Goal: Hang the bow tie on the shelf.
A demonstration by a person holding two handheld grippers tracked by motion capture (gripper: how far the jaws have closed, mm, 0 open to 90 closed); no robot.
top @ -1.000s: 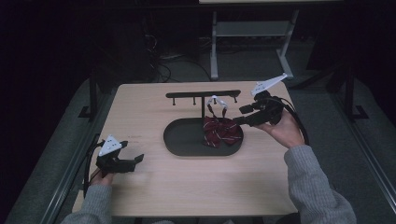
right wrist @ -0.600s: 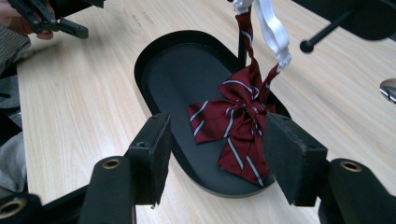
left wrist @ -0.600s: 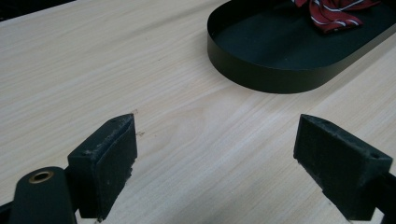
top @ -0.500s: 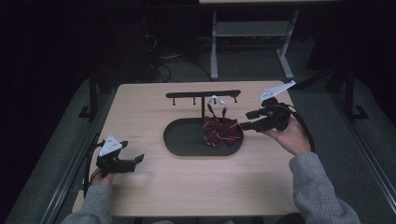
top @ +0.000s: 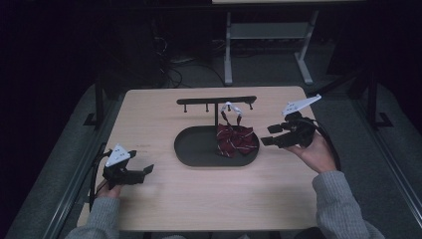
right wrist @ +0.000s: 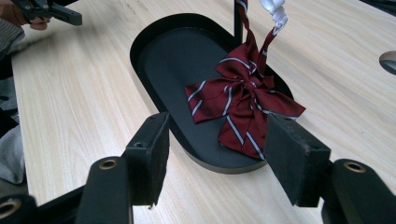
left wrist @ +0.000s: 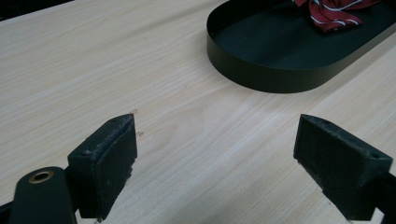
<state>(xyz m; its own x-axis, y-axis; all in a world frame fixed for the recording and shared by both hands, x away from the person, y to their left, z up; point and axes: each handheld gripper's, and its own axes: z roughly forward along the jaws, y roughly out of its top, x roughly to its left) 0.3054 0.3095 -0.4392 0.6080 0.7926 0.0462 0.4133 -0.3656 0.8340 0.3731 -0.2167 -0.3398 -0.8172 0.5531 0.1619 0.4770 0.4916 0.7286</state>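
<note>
No writing, label, brand, number or sign is showing legibly anywhere in these views. The striped bow [right wrist: 243,105], the black tray [right wrist: 154,42] and the wooden bench [top: 164,209] are all appearing plain and unmarked. The black pads of the tongs are likewise carrying no lettering.
</note>
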